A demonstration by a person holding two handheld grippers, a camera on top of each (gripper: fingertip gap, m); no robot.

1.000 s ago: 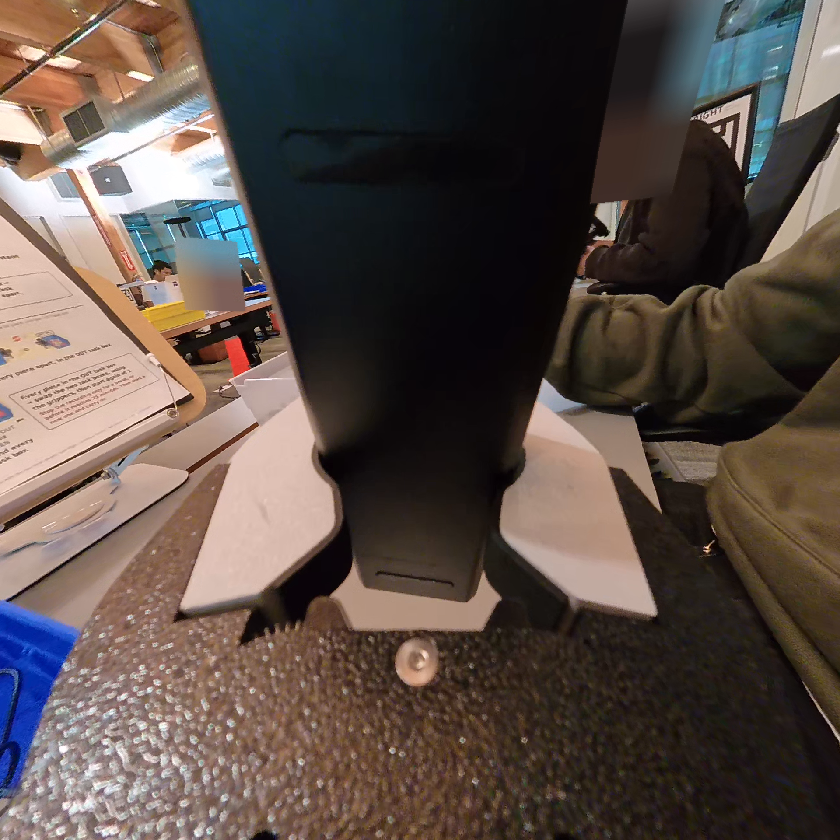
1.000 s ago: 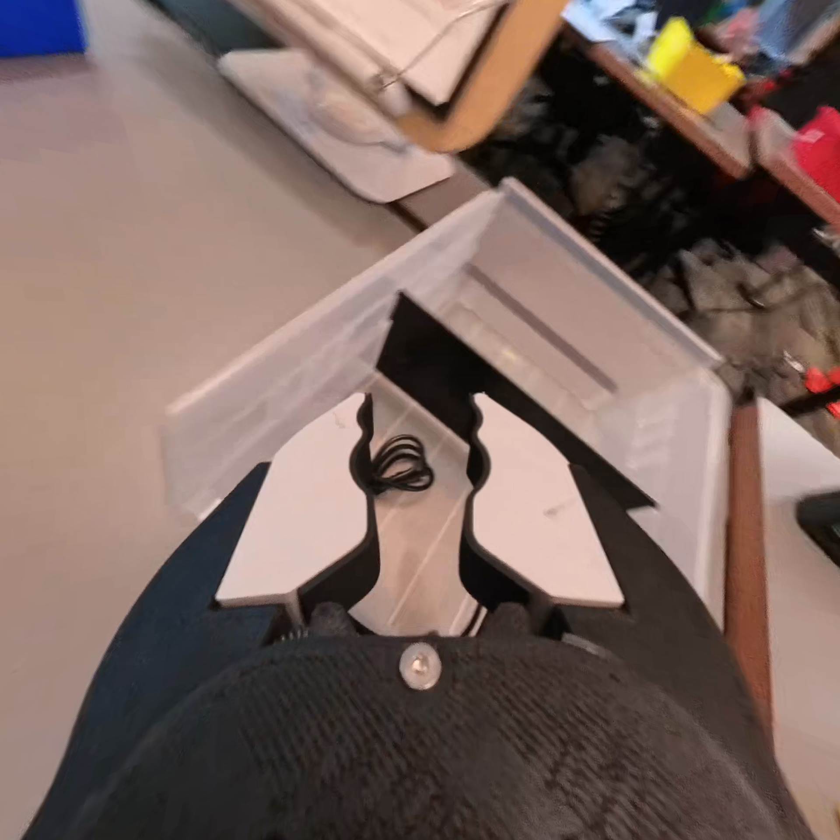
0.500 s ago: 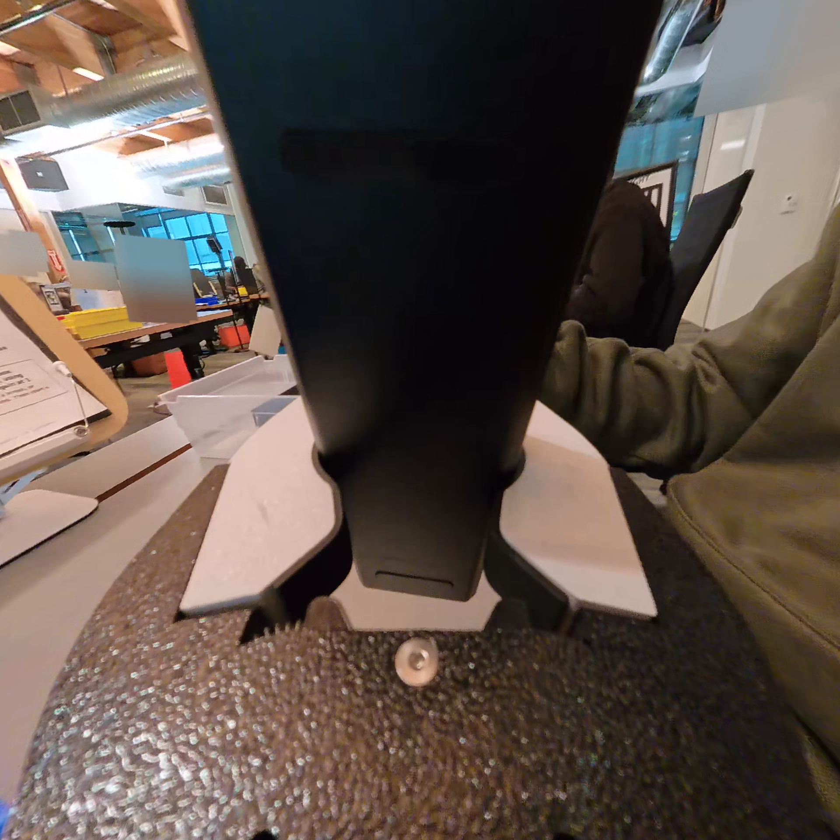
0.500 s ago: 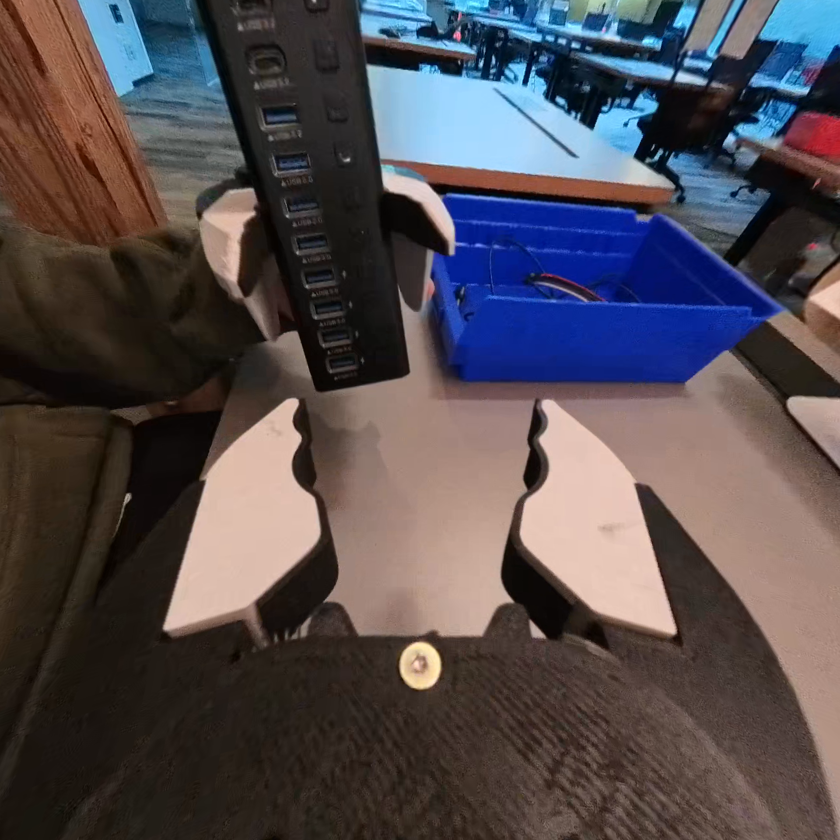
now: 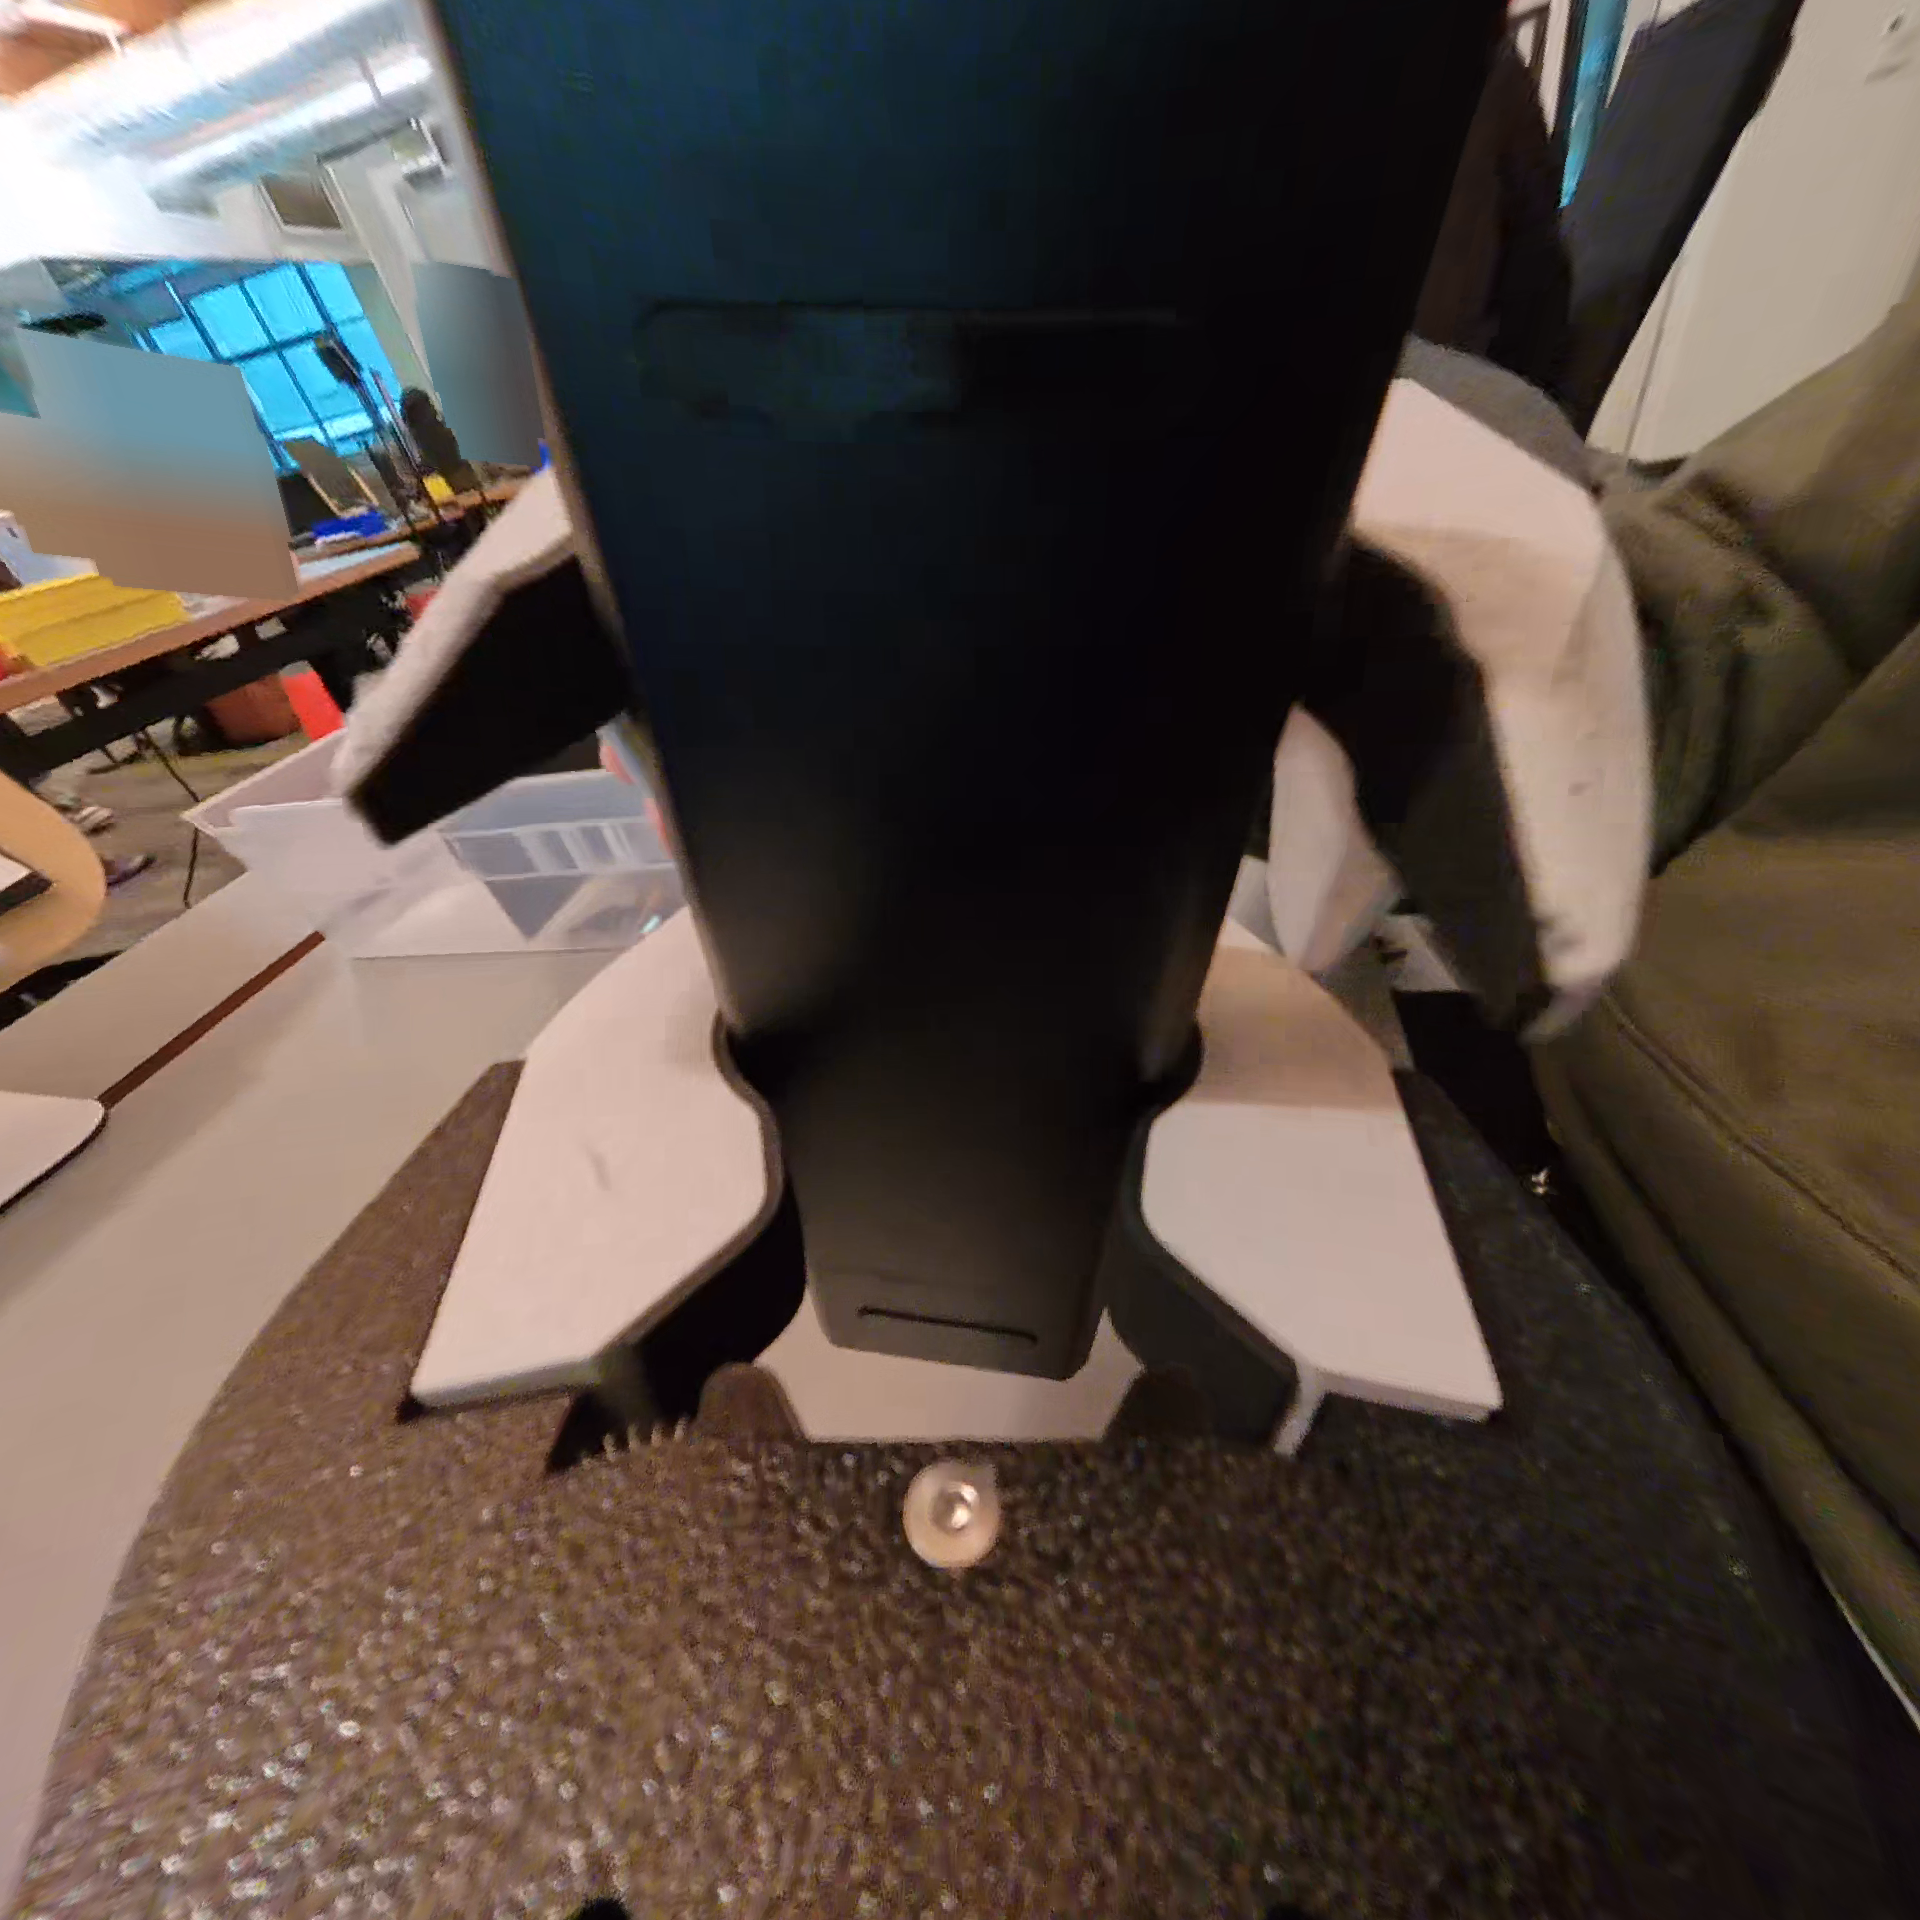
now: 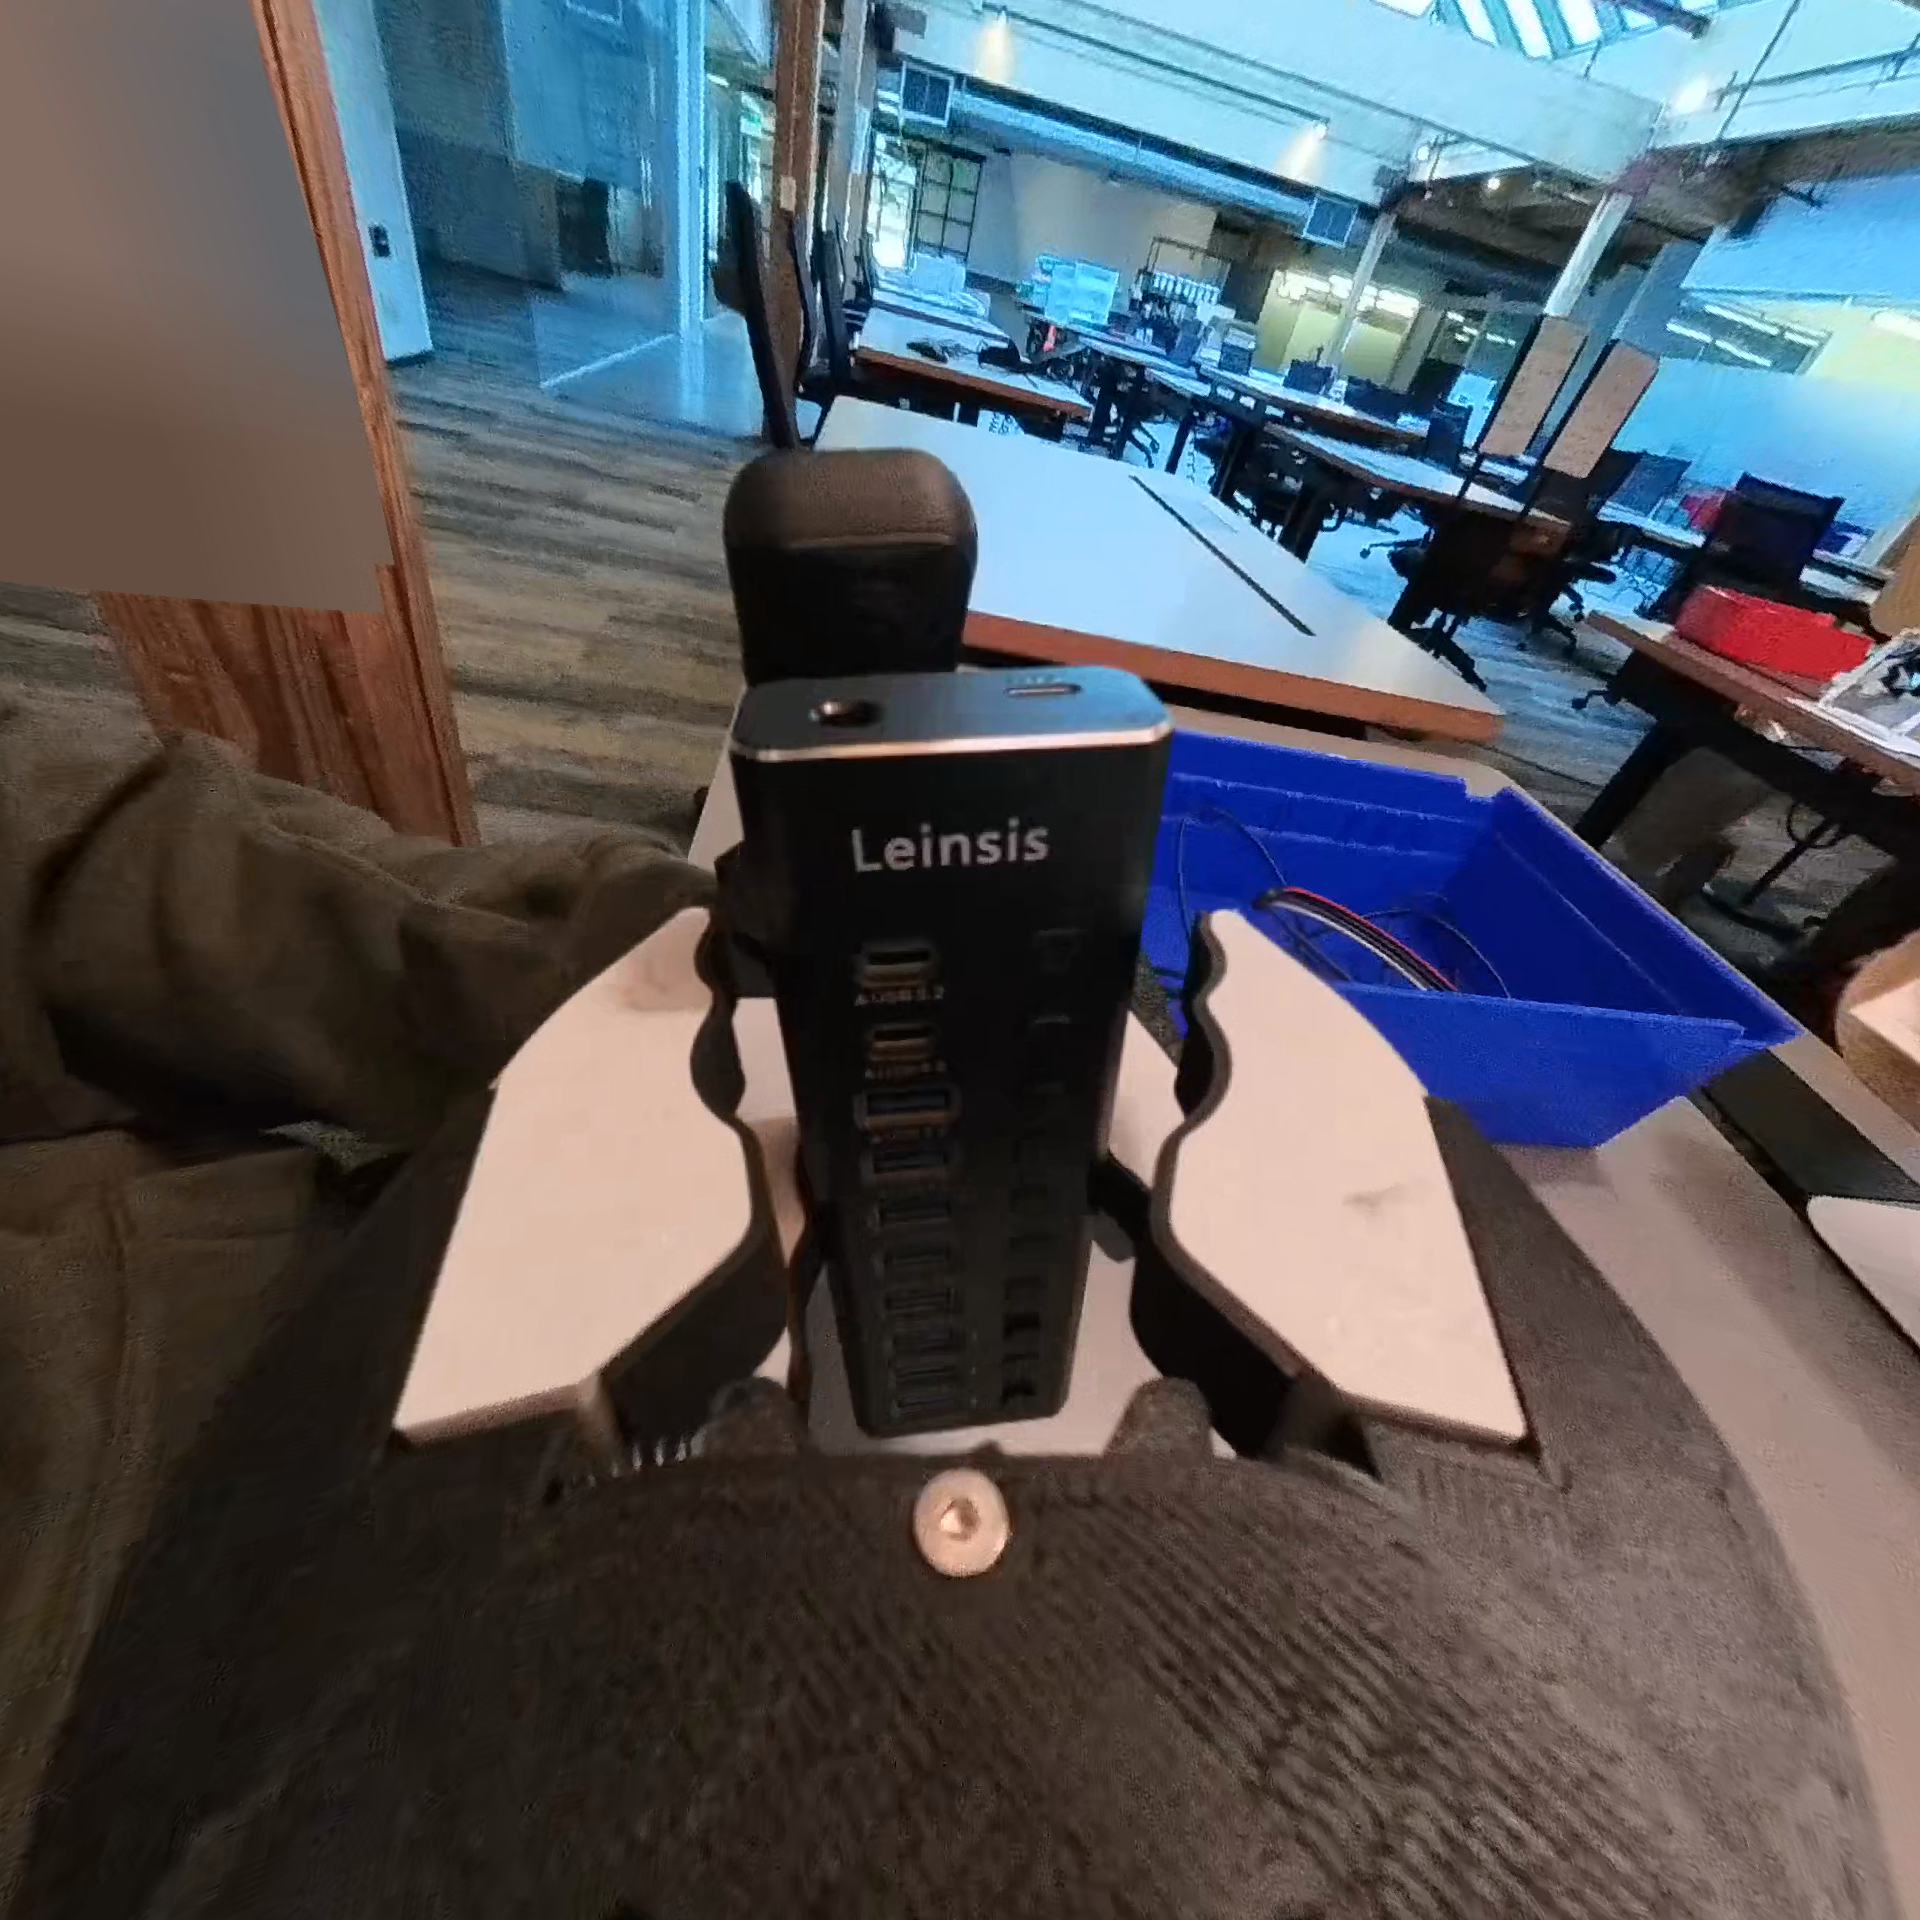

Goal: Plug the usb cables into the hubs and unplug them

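Observation:
A black multi-port USB hub (image 5: 935, 520) stands upright in my left gripper (image 5: 956, 1039), which is shut on its lower end. In the right wrist view the hub (image 6: 951, 1039) shows its row of ports, with the left gripper's body (image 6: 847, 571) behind it. My right gripper (image 6: 956, 935) is open. Its white fingers (image 6: 623, 1143) straddle the hub with a gap on each side. The same fingers (image 5: 1507, 727) show on either side of the hub in the left wrist view. USB cables (image 6: 1351, 925) lie in a blue bin (image 6: 1558, 1049) behind and to the right.
A clear plastic bin (image 5: 416, 883) stands on the grey table (image 5: 208, 1195) at the left. A white stand base (image 5: 31, 1143) sits at the left edge. The person's olive sleeve (image 6: 260, 935) fills the left of the right wrist view. Office desks lie beyond. Left tips to right tips: about 8 cm.
My right gripper swung away from the clear bin, opened wider, and moved in on the hub until its fingers straddle it. The left gripper kept hold of the hub.

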